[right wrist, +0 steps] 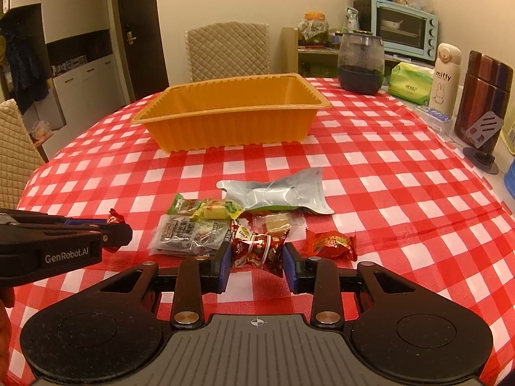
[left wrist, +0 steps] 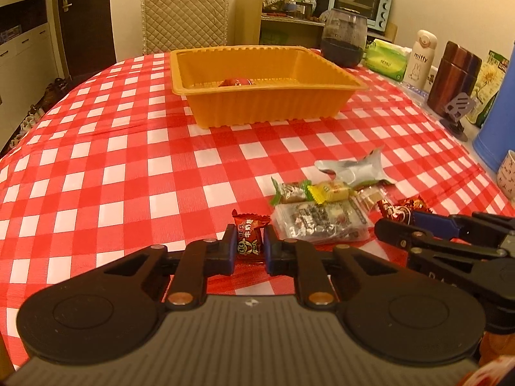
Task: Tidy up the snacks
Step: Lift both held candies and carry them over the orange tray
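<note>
An orange tray point(left wrist: 257, 109) stands at the table's far middle with one red candy point(left wrist: 235, 82) inside; it also shows in the right wrist view point(right wrist: 225, 125). My left gripper point(left wrist: 248, 244) is shut on a small red candy point(left wrist: 249, 236). My right gripper point(right wrist: 257, 257) is shut on a red wrapped candy point(right wrist: 257, 247). A pile of snacks lies beside both: a silver pouch point(right wrist: 276, 194), a clear packet point(right wrist: 190, 233), green and yellow candies point(right wrist: 206, 209), a red candy point(right wrist: 331, 244). The left gripper shows in the right wrist view point(right wrist: 116, 234).
On the right edge stand a dark jar point(right wrist: 360, 64), green tissue pack point(right wrist: 410, 83), white miffy bottle point(right wrist: 445, 77), brown canister point(right wrist: 482, 96) and a phone stand point(right wrist: 482, 141). A quilted chair point(right wrist: 227, 51) is behind the table.
</note>
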